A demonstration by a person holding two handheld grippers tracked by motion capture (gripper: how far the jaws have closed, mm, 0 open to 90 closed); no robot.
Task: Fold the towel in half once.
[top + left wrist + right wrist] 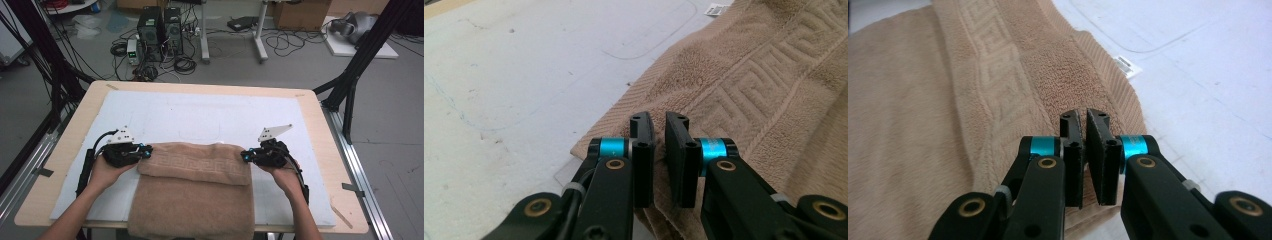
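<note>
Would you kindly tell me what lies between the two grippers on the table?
In the high view, the folded towel fills the stretch between the left gripper and right gripper; each is shut on one of its corners.

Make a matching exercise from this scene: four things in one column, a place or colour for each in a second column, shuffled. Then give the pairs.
Things:
1. towel
2. left hand-held gripper
3. right hand-held gripper
4. white tag

Places or colours:
A. at the towel's right edge
B. tan, folded, hanging over the table's near edge
C. lying on the white mat beside the towel
D. at the towel's left edge

Pairs: 1-B, 2-D, 3-A, 4-C
</note>
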